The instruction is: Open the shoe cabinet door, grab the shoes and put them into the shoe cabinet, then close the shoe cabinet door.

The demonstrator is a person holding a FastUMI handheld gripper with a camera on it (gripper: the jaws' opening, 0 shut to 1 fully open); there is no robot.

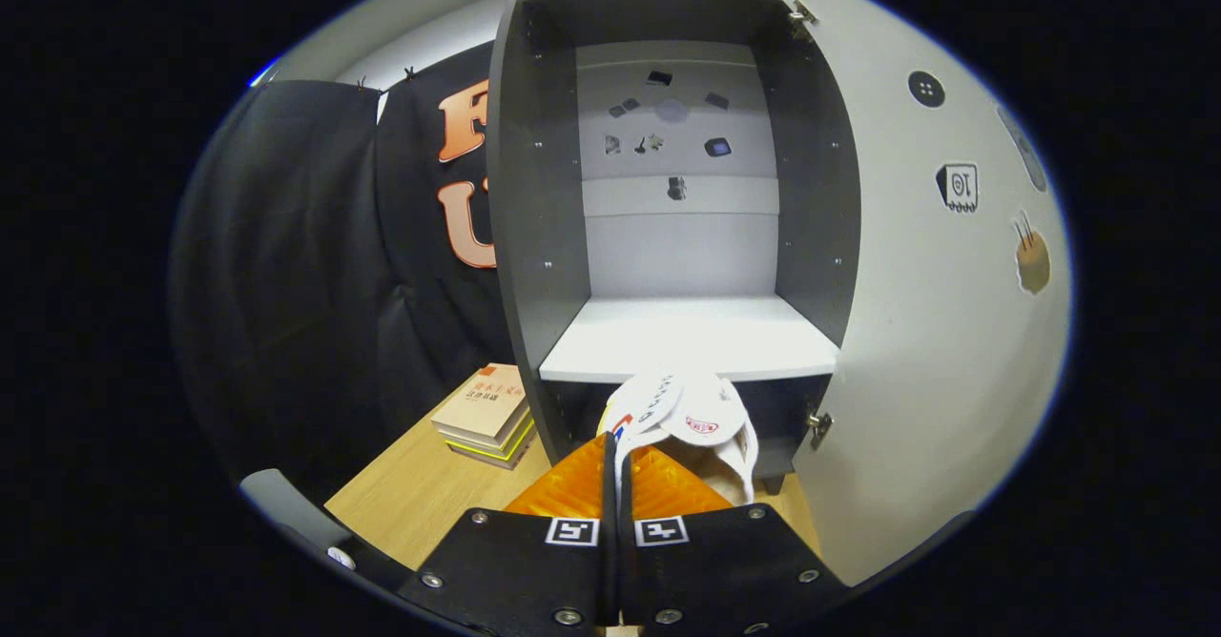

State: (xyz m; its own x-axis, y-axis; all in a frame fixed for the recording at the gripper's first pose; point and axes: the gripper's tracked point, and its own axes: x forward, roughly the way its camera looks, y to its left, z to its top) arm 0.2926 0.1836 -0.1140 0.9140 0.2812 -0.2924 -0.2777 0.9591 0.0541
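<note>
Before open shoe cabinet (534, 189): jaws clamping shoes (692, 413).

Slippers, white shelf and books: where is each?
slippers (701, 418), gripper view, on a white sole, held in the tongs (615, 461)
white shelf (692, 337), gripper view, its bare top
books (484, 413), gripper view, top cover

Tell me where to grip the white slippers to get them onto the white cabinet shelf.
Keep the grip as it is: the gripper is shut on the white slippers at their near edge, from the open front. Their soles lean toward the white shelf.
</note>
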